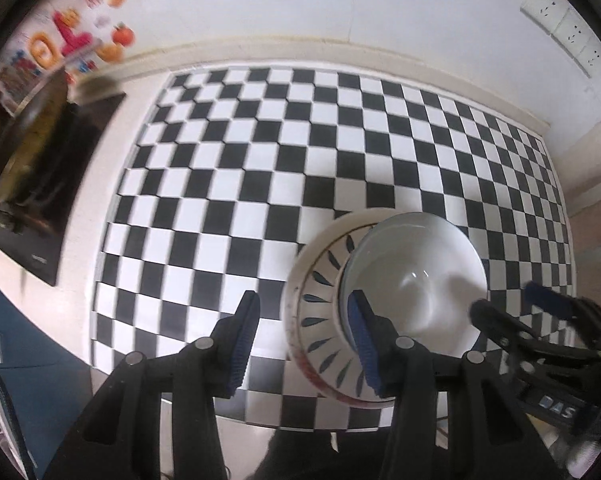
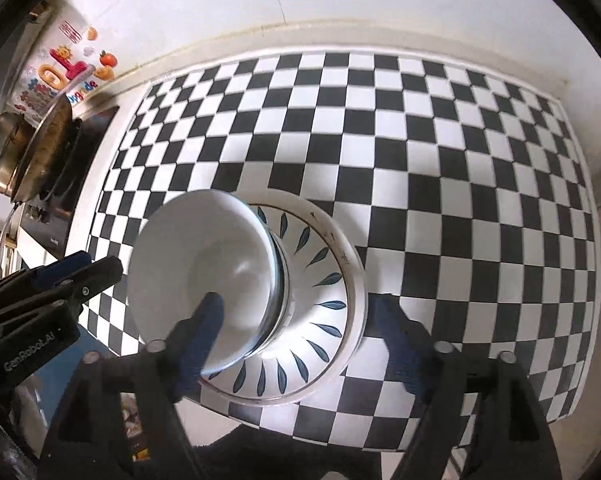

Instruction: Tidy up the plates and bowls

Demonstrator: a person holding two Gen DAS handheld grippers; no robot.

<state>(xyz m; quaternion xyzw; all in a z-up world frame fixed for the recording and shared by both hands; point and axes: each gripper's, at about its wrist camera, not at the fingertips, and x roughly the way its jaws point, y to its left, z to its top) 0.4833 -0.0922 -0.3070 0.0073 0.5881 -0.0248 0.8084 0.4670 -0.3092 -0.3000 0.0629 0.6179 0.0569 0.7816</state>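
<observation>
plain white bowl (image 2: 204, 272) nested in a larger leaf-patterned bowl (image 2: 320, 300), both standing on the checkered mat (image 2: 440, 152). right gripper (image 2: 300, 320) hangs above the stack, jaws spread wide and pinching nothing, the bowls showing between its fingers. left gripper (image 1: 304, 340) hangs just beside the stack, jaws partly apart and empty; its right finger (image 1: 364, 344) overlaps the bowl rims in view. stove with pan (image 2: 44, 148) far to the left.

Patterned bowl (image 2: 320, 312) on checkered mat (image 2: 440, 152)
</observation>
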